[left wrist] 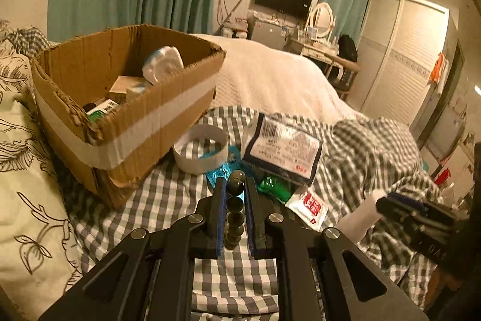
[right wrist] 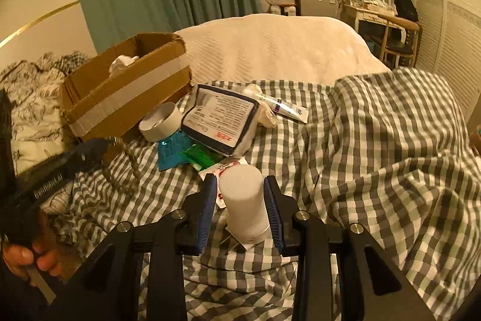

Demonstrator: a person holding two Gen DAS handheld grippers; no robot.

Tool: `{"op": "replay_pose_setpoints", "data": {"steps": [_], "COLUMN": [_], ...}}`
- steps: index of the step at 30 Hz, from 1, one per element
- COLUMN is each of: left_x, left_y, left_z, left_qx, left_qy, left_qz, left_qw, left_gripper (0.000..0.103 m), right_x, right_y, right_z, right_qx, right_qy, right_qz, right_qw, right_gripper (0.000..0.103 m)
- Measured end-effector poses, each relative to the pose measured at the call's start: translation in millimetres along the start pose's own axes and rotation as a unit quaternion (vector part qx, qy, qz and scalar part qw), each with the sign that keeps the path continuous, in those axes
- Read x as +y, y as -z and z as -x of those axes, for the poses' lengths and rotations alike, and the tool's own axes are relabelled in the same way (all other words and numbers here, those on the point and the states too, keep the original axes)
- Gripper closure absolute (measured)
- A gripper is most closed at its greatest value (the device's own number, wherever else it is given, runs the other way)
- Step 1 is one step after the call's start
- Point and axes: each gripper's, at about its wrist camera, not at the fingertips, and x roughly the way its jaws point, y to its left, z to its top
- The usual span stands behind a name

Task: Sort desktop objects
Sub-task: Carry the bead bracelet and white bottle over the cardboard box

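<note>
A string of dark round beads (left wrist: pixel 235 212) is pinched between the closed blue pads of the left claw (left wrist: pixel 236 185), the beads running in a line down the narrow gap and hanging above the checked bedcover (left wrist: pixel 168 194). In the right wrist view the left claw (right wrist: pixel 99 145) is seen at the left edge, carried by a hand (right wrist: pixel 27 254), with the bead string dangling from it, blurred. A white cylindrical bottle (right wrist: pixel 245 200) is gripped by the right claw (right wrist: pixel 242 185), its flat top turned toward the camera and a pad pressed on each side; the bottle is held above the cover.

Just beyond both claws a cluster of loose items lies on the checked cover: a small white sachet with red print (left wrist: pixel 309 208), a green packet (left wrist: pixel 275 187), a blue foil packet (right wrist: pixel 171 151), and a larger dark-edged packet with a white printed label (left wrist: pixel 284 148) resting partly on these. A white open ring of tape (left wrist: pixel 200 148) sits just beside the label packet, touching the blue one. A white tube (right wrist: pixel 279 106) lies behind the packet.

To the left a torn cardboard box (left wrist: pixel 129 122) banded with white tape stands on the bed, already holding a white bundle (left wrist: pixel 163 65) and small cartons (left wrist: pixel 103 107). A leaf-print pillow (left wrist: pixel 21 170) lies left of the box.
</note>
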Motion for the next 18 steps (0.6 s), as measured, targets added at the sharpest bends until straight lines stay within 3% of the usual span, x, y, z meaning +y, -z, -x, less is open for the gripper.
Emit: {"op": "replay_pose_setpoints", "data": {"steps": [10,16,18], "left_x": [10,12,13], "left_y": [-4,4,5], "left_z": [1,-10,-12], "left_qx": [0.000,0.015,0.017], "left_qy": [-0.004,-0.010,-0.012], "left_qz": [0.013,0.009,0.008], "left_qw": [0.9999,0.9998,0.9997], "left_gripper": [0.091,0.091,0.091], "right_x": [4,-4,-7], "right_y": [8,20,20], "right_z": [-8,-39,-39], "right_qx": [0.002,0.046,0.039], "right_qy": [0.010,0.027,0.024], "right_qz": [0.005,-0.005,-0.010], "right_qw": [1.000,0.999,0.999], "right_gripper": [0.071,0.071,0.071]}}
